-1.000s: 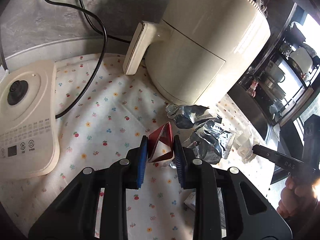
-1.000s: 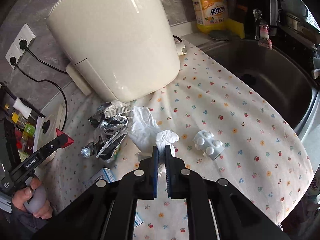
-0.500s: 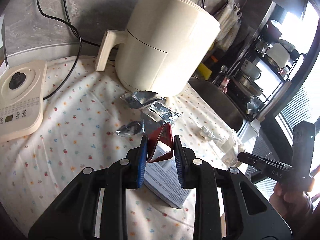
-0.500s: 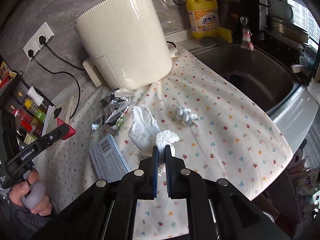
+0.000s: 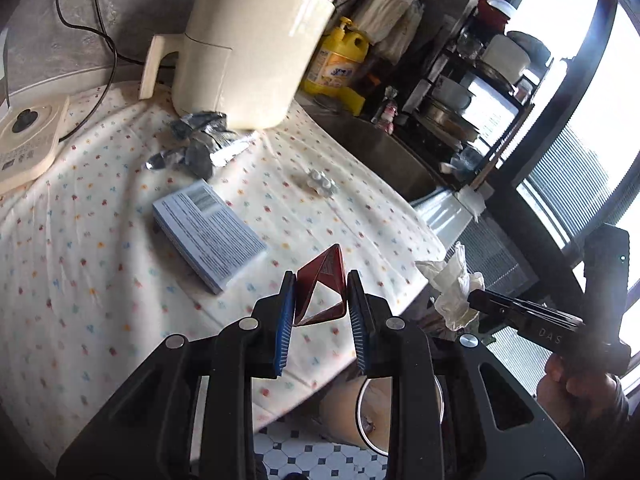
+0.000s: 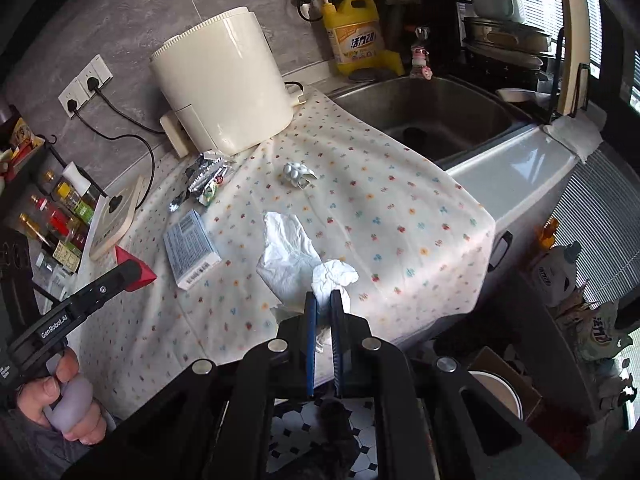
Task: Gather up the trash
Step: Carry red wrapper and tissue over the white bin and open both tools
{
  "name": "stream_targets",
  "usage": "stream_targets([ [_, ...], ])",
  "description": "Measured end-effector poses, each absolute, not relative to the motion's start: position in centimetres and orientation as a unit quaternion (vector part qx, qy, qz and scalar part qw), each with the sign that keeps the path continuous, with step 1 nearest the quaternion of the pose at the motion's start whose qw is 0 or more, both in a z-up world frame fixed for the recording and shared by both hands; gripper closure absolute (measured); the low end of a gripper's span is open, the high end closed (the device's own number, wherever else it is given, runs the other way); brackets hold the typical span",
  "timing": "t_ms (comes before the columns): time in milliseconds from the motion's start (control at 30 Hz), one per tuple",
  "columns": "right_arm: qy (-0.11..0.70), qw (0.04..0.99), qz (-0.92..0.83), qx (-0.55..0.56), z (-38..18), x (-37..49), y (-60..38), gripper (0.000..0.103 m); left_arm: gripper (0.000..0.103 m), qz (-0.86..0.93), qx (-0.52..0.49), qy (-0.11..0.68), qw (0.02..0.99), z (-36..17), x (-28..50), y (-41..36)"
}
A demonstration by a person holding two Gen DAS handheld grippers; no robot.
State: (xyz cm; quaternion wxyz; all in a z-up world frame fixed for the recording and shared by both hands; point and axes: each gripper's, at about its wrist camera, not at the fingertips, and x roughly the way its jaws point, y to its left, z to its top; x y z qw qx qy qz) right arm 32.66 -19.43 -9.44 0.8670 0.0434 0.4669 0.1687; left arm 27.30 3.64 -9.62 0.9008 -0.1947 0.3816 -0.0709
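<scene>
My left gripper (image 5: 321,278) is shut on a red triangular wrapper (image 5: 322,294) and hangs over the front edge of the flowered tablecloth (image 5: 100,280). My right gripper (image 6: 325,296) is shut on a crumpled white tissue (image 6: 334,276), also at the cloth's front edge. On the cloth lie a flat white tissue (image 6: 286,252), a blue-and-white printed box (image 6: 191,248), crumpled foil wrappers (image 6: 204,178) and a blister pack (image 6: 298,174). The left wrist view shows the right gripper's tissue (image 5: 452,288) to the right.
A cream air fryer (image 6: 228,88) stands at the back, a steel sink (image 6: 440,120) to its right, a yellow detergent bottle (image 6: 356,36) behind. A cream appliance (image 5: 28,136) and a bottle rack (image 6: 52,216) are left. A round-rimmed container (image 5: 400,420) sits on the tiled floor below.
Both grippers have pulled back from the middle of the cloth to its front edge, carrying the red wrapper and the tissue. The floor below has come into view.
</scene>
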Motion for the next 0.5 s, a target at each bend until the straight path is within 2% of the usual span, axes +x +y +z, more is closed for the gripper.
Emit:
stream_targets([
  [267,0.497,0.855,0.118,0.092,-13.4,24.8,-29.2,0.095,0.077,-0.121,-0.179,0.42,0.881,-12.3,22.9,-5.2],
  [500,0.508,0.848,0.078,0.126,-16.8,22.2,-34.7,0.094,0.077,-0.147,-0.156,0.442,0.871,-13.8,20.7,-10.3],
])
